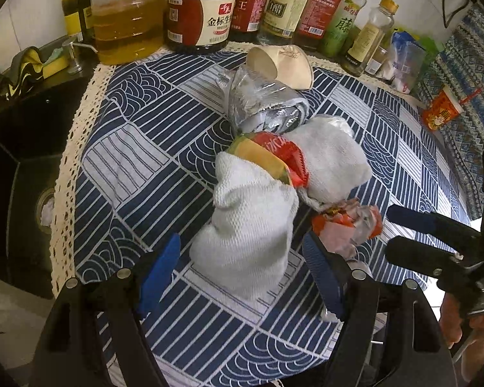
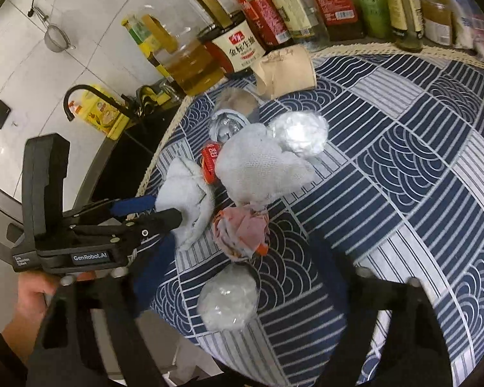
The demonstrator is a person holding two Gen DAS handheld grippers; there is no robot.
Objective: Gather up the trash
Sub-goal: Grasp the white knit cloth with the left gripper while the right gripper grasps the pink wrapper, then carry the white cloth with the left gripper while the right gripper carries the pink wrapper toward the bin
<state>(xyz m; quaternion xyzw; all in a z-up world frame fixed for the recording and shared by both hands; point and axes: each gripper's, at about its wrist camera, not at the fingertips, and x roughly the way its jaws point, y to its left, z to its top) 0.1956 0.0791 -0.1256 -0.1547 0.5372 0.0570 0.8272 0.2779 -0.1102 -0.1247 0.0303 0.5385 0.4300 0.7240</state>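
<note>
Left gripper (image 1: 242,277) spread wide around white paper towel (image 1: 251,225); clear plastic ball (image 2: 229,300) only in right view, right gripper's spread unclear.

A blue-and-white patterned tablecloth (image 1: 151,135) with a cream lace edge is covering the round table. Along its far rim a row of condiment bottles is standing: a clear plastic jug of yellow cooking oil (image 1: 127,29), a squat dark soy-sauce jar with a white label (image 1: 200,16), a red-labelled dark bottle (image 1: 253,0), and a green-labelled bottle (image 1: 338,29). Beside the table a black sink (image 1: 13,148) is sitting, with a yellow sponge (image 1: 53,64) lying at its edge. A curved black tap (image 2: 80,96) is arching over it, and a metal strainer (image 2: 56,37) is hanging on the white tiled wall (image 2: 90,16).
</note>
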